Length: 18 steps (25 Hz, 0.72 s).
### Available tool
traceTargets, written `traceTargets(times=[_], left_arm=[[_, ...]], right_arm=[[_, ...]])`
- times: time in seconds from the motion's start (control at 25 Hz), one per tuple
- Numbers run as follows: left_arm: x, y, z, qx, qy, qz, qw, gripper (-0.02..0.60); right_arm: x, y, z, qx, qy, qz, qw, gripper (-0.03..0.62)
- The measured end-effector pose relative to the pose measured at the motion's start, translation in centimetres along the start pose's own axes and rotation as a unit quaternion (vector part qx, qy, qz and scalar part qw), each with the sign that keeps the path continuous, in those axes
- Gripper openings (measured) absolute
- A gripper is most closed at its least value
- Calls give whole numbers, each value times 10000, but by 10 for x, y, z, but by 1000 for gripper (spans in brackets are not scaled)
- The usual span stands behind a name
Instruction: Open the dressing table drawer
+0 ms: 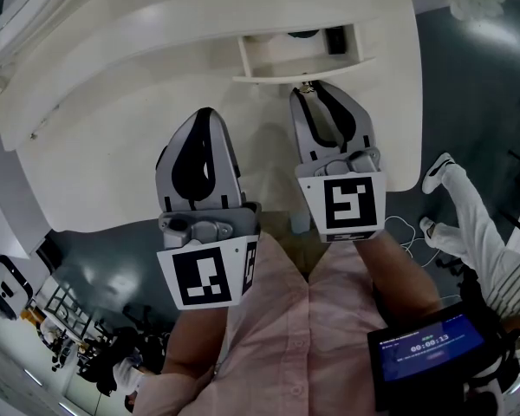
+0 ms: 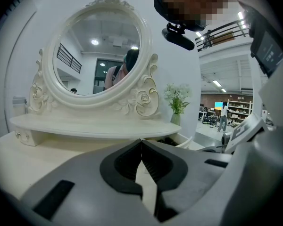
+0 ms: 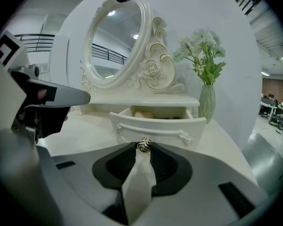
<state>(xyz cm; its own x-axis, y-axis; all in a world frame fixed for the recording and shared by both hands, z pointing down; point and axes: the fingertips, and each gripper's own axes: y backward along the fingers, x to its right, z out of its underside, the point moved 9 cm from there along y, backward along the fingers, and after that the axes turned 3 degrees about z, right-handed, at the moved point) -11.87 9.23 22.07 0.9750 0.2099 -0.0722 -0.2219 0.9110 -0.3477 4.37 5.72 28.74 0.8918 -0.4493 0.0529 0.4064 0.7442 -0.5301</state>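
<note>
On the white tabletop (image 1: 113,137) under the mirror (image 3: 115,36), the drawer (image 3: 156,125) stands pulled out at twelve o'clock. Our right tongs (image 1: 309,92) pinch its knob (image 3: 144,144) to draw it, and the left tongs (image 2: 141,142) hang closed and empty at nine o'clock.

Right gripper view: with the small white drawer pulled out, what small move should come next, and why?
Probably open the right gripper and release the round metal knob: the small white drawer already stands open, its inside showing.
</note>
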Motion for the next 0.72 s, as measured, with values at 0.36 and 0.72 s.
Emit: traceTargets(times=[0.36, 0.72], left_arm=[[0, 2, -5, 61, -56, -41, 10000, 21], [25, 23, -33, 399, -178, -90, 9990, 21]], right_arm=[[-1, 1, 0, 11, -87, -149, 9999, 121], [7, 41, -21, 325, -165, -216, 9991, 124]])
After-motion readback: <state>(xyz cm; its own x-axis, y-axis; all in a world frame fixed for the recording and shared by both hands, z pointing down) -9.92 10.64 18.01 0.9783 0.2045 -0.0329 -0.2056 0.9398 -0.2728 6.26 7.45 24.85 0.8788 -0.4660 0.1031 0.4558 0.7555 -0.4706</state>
